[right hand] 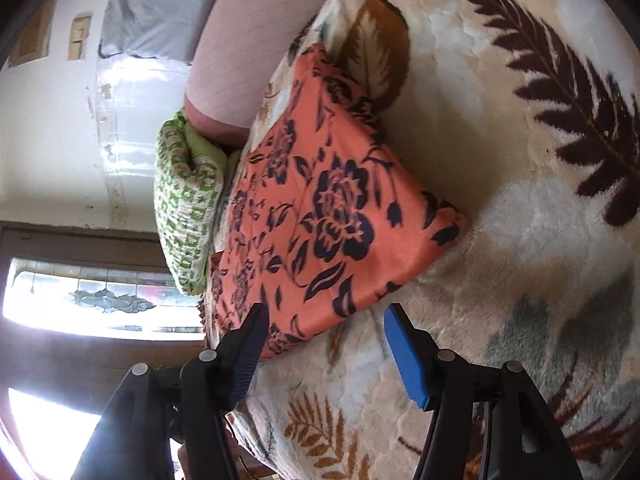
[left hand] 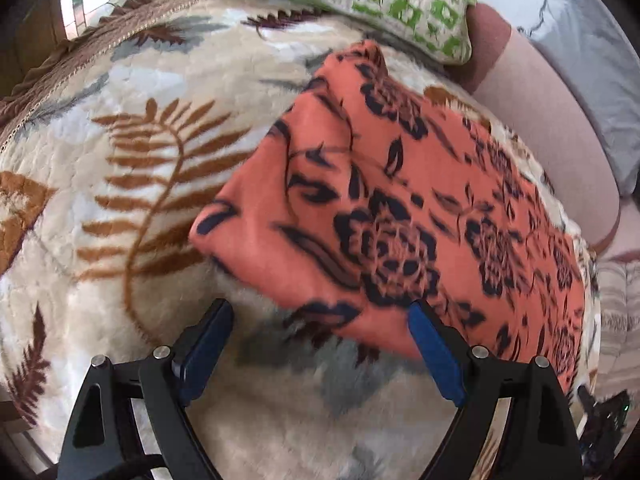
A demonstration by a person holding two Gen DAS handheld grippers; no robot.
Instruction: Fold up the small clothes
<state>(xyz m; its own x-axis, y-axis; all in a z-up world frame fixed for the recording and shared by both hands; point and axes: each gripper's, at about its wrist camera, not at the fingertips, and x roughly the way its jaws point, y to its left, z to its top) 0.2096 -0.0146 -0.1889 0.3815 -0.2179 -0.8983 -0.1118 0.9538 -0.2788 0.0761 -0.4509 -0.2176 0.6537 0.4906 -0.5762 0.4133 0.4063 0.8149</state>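
Note:
An orange garment with a black flower print (left hand: 400, 216) lies folded flat on a cream fleece blanket with fern leaves (left hand: 120, 184). My left gripper (left hand: 320, 312) is open and empty, its blue pads just short of the garment's near edge. In the right wrist view the same garment (right hand: 320, 224) lies ahead on the blanket (right hand: 520, 160). My right gripper (right hand: 326, 316) is open and empty, with its jaws on either side of the garment's near corner, just above the blanket.
A green and white patterned pillow (left hand: 384, 0) lies at the head of the bed; it also shows in the right wrist view (right hand: 188, 208). A pink bolster (left hand: 552, 128) and a grey pillow (left hand: 592, 72) lie beside the blanket. A window (right hand: 100, 304) is at the left.

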